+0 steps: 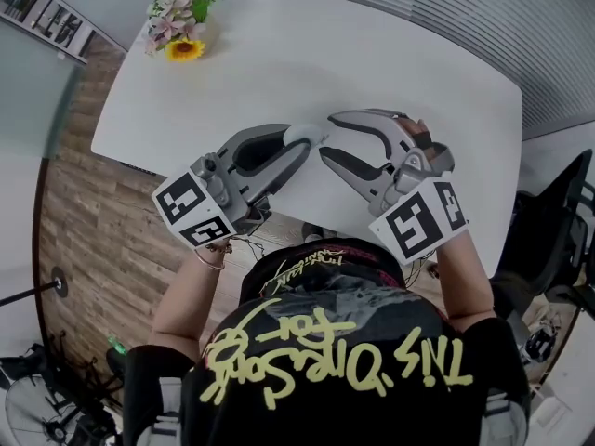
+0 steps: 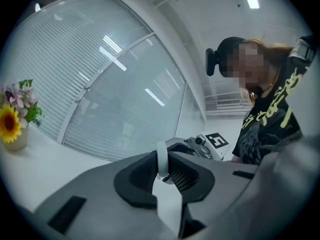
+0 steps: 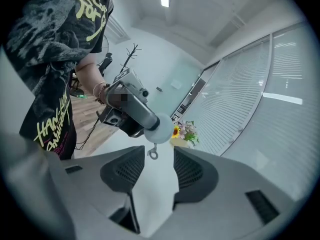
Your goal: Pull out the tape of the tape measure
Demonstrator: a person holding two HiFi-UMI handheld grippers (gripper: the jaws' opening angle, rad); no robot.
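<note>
Tape measure (image 3: 159, 128) pinched in left claw (image 2: 164, 160), right claw (image 3: 154, 160) spread, tape's ring (image 3: 152, 154) near its tips

White table (image 1: 372, 54), a small pot of flowers (image 1: 181, 28) (a sunflower among them) at its far-left corner

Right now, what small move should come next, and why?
Probably ease the right gripper forward and close on the metal ring: its jaws stand apart, the ring hangs just ahead, and the left gripper clamps the tape measure.
</note>
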